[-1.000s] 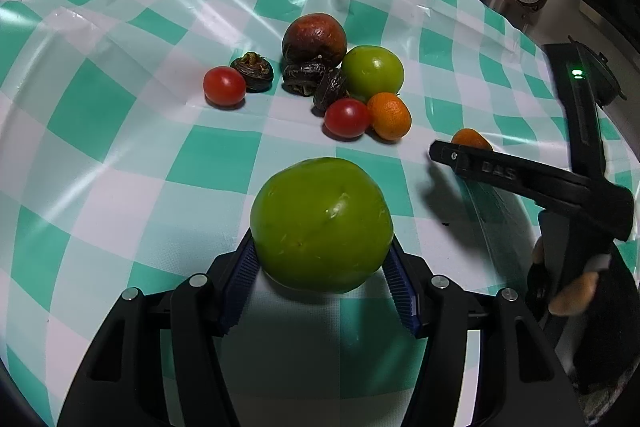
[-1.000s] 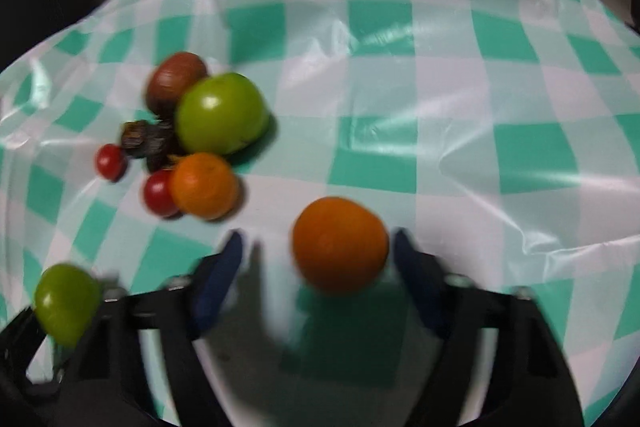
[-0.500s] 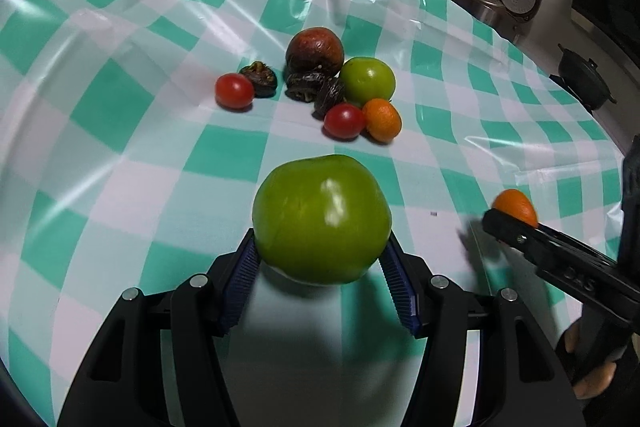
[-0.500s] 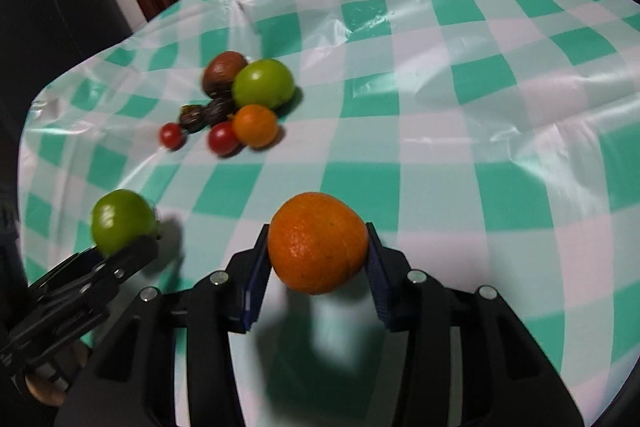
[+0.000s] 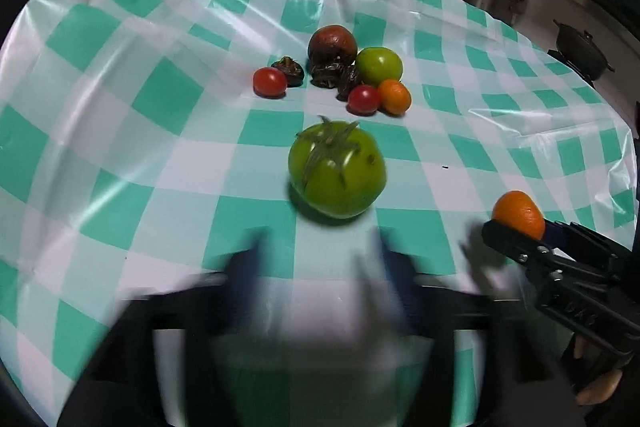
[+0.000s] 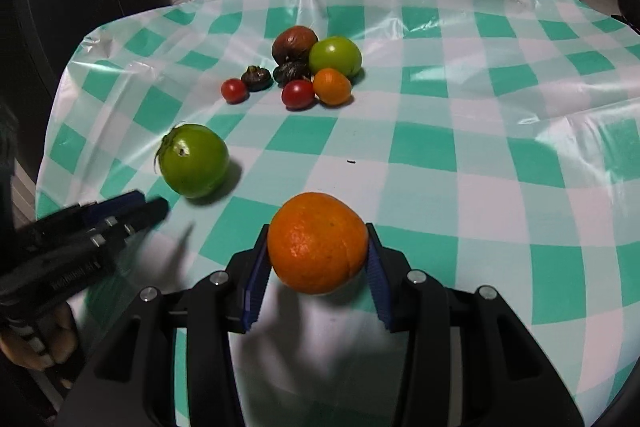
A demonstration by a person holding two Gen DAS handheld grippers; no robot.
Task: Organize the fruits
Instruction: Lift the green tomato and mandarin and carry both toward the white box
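Orange [image 6: 317, 242] is clamped in the right hand-held gripper [image 6: 316, 263]; green tomato [image 5: 337, 169] is seen resting mid-table [image 5: 120, 131], beyond the left hand-held gripper [image 5: 320, 267], spread apart.

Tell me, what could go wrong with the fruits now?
The big green tomato lies loose on the slick checked tablecloth, apart from the left claw; being round, it might roll. The right claw grips the orange only by its sides, so it might slip and drop. If either rolls, it could bump the fruit pile and scatter the little red tomatoes.
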